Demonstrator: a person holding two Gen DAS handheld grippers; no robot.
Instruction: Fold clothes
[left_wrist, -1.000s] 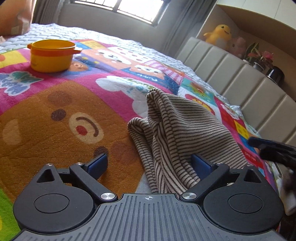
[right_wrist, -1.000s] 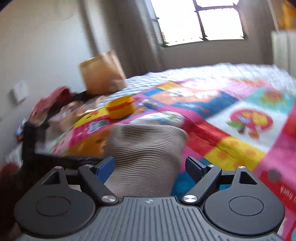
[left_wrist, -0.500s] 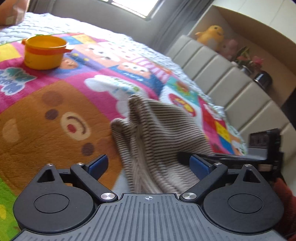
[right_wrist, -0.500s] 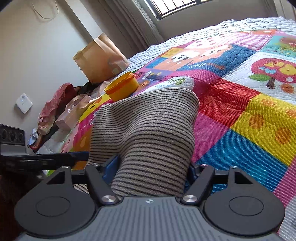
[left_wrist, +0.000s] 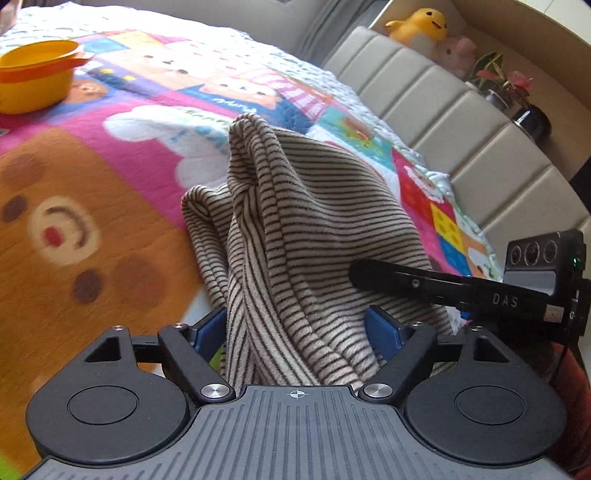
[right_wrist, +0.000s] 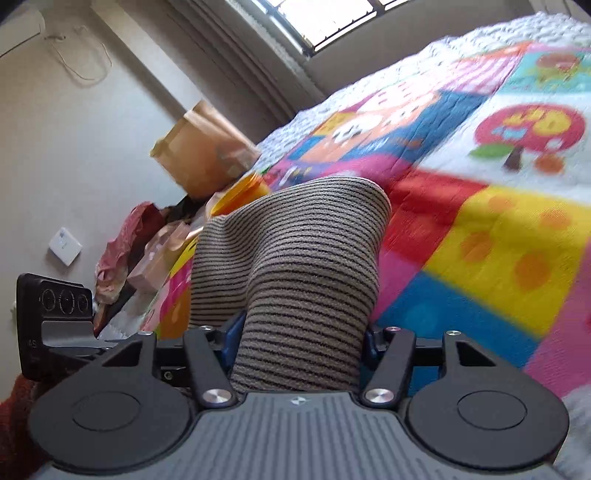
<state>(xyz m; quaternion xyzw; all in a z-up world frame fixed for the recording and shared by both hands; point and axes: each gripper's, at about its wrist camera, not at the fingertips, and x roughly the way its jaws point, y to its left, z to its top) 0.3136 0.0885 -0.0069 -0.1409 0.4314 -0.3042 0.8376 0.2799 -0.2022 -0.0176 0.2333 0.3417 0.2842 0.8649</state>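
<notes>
Striped knit garment, beige with thin dark lines, soft and fuzzy, bunched into a peaked heap on my patchwork cartoon quilt, toward the padded headboard side. My left tongs have just been closing; cloth sits between the blue pads, can't tell if they're pinching yet. My right tongs have just been closing too, now clamped on a ribbed fold. Only the left view shows the headboard and plush duck; only the right shows the paper bag. Orange pot has slid toward the left view's edge since before.
</notes>
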